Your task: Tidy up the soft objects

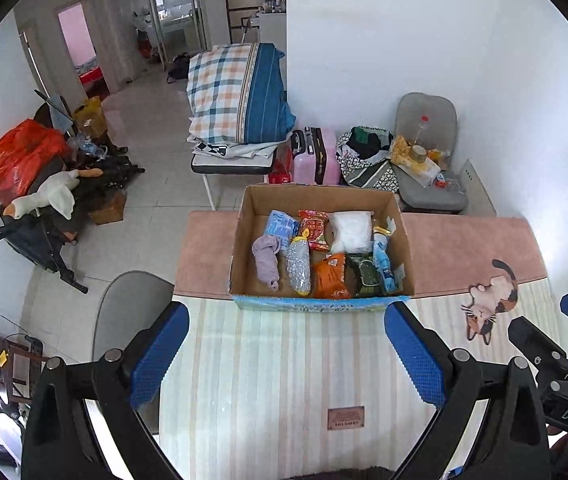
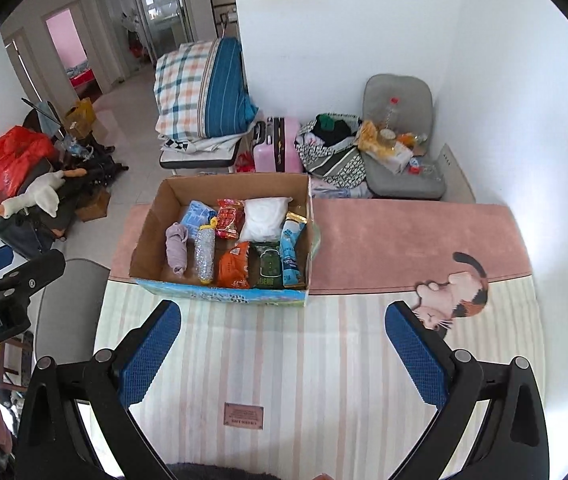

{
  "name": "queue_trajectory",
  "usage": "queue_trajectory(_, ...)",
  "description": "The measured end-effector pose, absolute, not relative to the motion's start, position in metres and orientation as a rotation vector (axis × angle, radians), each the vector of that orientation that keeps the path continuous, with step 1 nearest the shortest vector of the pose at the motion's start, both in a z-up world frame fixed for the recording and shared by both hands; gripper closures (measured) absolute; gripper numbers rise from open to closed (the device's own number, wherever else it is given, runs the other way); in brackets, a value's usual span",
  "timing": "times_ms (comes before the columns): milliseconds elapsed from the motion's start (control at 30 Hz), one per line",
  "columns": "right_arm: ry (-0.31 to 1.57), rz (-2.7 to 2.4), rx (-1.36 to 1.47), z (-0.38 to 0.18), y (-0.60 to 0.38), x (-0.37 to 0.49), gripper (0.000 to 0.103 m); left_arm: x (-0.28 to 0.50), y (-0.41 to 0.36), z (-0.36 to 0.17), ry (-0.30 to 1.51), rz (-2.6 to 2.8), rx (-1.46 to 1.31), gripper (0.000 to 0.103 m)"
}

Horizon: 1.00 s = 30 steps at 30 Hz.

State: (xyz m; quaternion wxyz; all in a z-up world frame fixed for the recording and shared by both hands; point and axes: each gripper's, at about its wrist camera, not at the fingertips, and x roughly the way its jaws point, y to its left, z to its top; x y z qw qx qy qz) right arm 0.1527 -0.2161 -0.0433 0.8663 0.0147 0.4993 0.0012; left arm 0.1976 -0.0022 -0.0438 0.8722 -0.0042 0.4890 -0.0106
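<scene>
A cardboard box stands on the table mat, also in the right wrist view. In it lie a lilac cloth, a silver scrubber, an orange packet, a red packet, a white bag, a green packet and blue packets. My left gripper is open and empty, held above the striped mat in front of the box. My right gripper is open and empty, to the right of the left one, also in front of the box.
The striped mat with a pink band and a cat picture covers the table. Behind stand a grey chair with clutter, a pink suitcase and a checked quilt. A grey chair back is at left.
</scene>
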Motion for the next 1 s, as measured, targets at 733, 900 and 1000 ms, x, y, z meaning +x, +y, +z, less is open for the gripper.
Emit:
queue_trajectory(733, 0.941, -0.026, -0.015, 0.028, -0.216, 0.092, 0.000, 0.143, -0.002, -0.002, 0.933, 0.012, -0.051, 0.003)
queue_trajectory(900, 0.920, -0.036, -0.013, 0.035, -0.215, 0.096, 0.000, 0.144, -0.002, -0.002, 0.928, 0.019, -0.047, 0.003)
queue_trajectory(1000, 0.902, -0.042, -0.014, 0.041, -0.214, 0.097, 0.000, 0.143, 0.000, 0.001, 0.917, 0.021, -0.047, 0.003)
